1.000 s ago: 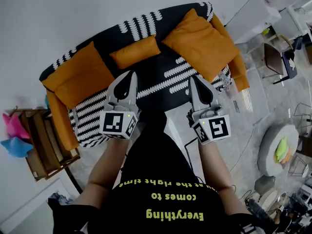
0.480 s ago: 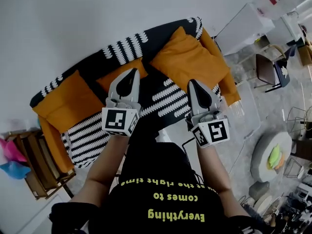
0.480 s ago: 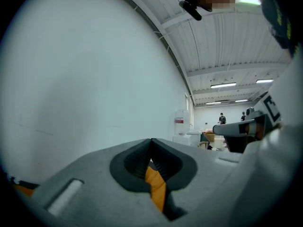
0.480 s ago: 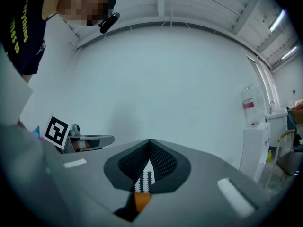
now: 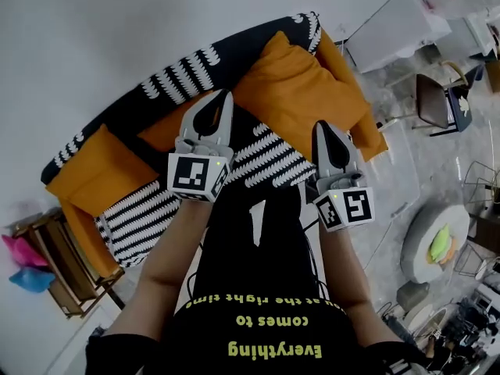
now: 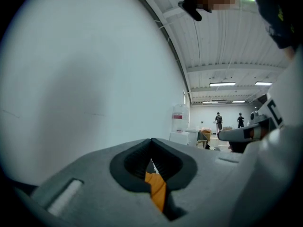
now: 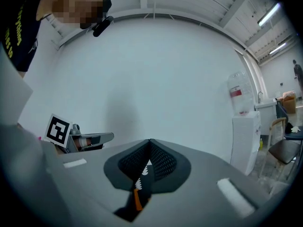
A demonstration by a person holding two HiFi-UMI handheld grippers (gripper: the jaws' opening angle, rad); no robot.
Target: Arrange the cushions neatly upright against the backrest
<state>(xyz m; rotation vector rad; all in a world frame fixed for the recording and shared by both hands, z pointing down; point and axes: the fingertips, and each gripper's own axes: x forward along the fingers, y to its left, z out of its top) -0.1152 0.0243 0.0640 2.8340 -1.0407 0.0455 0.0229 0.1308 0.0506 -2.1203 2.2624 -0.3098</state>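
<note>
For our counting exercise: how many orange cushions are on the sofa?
3: left cushion at the sofa's end, small cushion mid-sofa, right cushion opposite; the left gripper may hide more.

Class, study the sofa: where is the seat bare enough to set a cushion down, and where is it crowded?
The striped seat is bare between the left gripper and the right gripper, and at its front left in front of the left cushion. Crowded along the backrest: the middle cushion and large right cushion fill it.

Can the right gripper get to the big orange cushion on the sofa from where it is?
Probably yes: the right gripper, shut and empty, points at the big orange cushion with nothing between them.
</note>
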